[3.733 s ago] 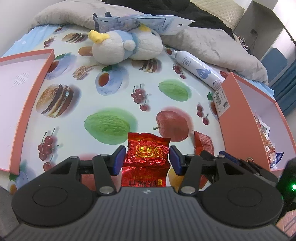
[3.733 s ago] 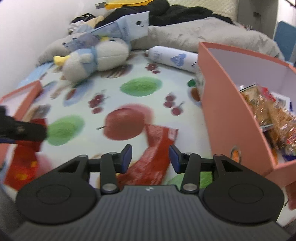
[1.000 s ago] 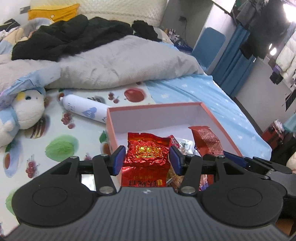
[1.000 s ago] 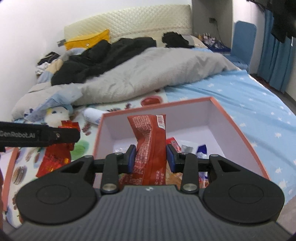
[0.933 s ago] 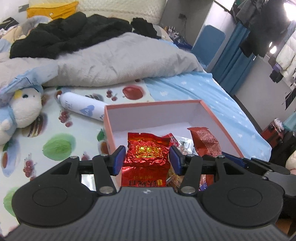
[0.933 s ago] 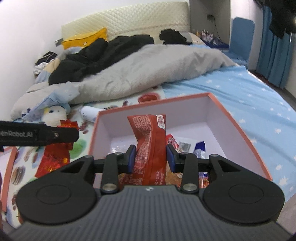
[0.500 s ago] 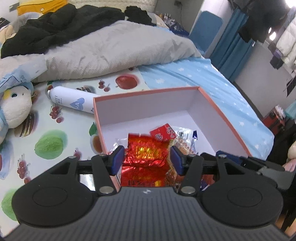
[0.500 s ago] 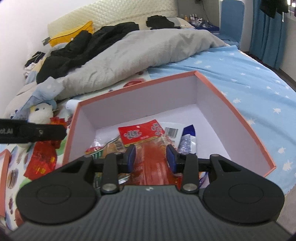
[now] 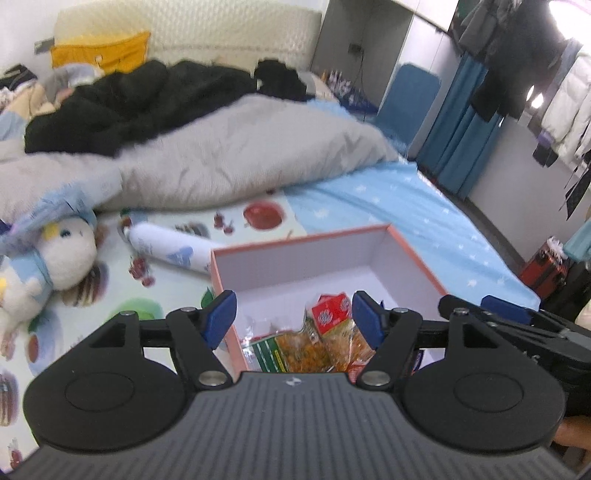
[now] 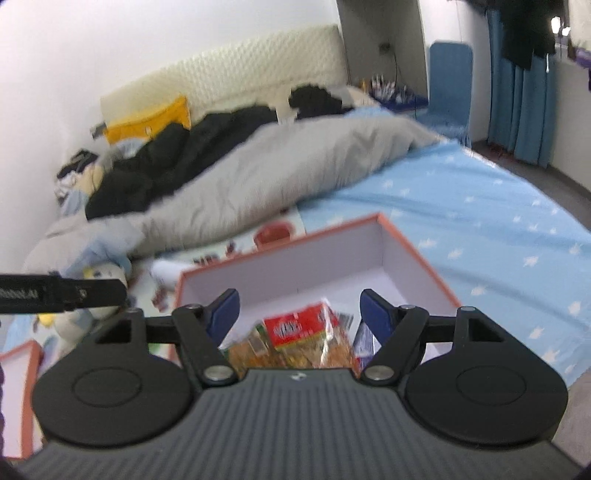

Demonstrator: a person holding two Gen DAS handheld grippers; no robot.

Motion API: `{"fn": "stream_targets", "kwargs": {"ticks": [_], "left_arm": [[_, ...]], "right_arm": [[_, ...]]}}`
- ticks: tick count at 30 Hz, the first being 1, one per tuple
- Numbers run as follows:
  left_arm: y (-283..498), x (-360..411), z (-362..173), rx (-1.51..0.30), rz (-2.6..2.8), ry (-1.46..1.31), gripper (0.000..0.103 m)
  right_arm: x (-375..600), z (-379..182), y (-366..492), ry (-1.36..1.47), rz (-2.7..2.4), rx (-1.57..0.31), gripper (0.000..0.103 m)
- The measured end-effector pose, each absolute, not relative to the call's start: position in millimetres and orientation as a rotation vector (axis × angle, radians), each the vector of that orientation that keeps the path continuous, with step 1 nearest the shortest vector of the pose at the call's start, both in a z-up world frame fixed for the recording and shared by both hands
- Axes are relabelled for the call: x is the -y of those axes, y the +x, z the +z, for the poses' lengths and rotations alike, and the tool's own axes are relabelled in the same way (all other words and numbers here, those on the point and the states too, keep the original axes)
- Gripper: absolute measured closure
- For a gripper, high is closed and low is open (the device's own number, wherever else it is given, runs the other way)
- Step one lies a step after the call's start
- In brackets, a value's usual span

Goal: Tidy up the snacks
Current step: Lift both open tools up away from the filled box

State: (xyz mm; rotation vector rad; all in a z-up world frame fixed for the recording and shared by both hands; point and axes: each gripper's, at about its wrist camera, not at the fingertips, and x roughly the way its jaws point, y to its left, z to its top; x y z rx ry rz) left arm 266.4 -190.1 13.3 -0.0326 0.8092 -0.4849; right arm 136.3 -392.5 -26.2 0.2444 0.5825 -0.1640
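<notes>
Both claws, left claw [image 9: 293,314] and right claw [image 10: 299,310], hang released above the orange box [image 9: 413,254]; snack packets [image 9: 328,332] inside, seemingly nearly finished.

Box [image 9: 413,254]: matt card, salmon outside, pale smooth lining. Snack packets [image 9: 325,339] inside: glossy crinkled plastic film, clear and printed. Left gripper [image 9: 293,319]: matt black plastic, ribbed housing, blue rubbery pads, bright metal pivot screws. Right gripper [image 10: 299,314]: same finish. Mat [image 9: 122,288] left of box: smooth printed sheet, fruit pattern. Duvet [image 9: 236,158], far: soft grey cloth, creased. Plush toy [image 9: 55,254], left: fuzzy fabric. Bottle [image 9: 170,249] near it: smooth white plastic. Headboard [image 9: 192,33], far: quilted cream upholstery.
</notes>
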Motion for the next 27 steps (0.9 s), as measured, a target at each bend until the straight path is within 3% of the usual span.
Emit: {"fn": "stream_targets", "kwargs": {"ticks": [10, 27], "left_arm": [[201, 165, 72, -0.674, -0.53, -0.045, 0.029], [115, 134, 84, -0.614, -0.543, -0.043, 0.029]], "right_arm": [[381, 29, 76, 0.224, -0.184, -0.46, 0.029], [354, 31, 10, 0.196, -0.192, -0.414, 0.029]]}}
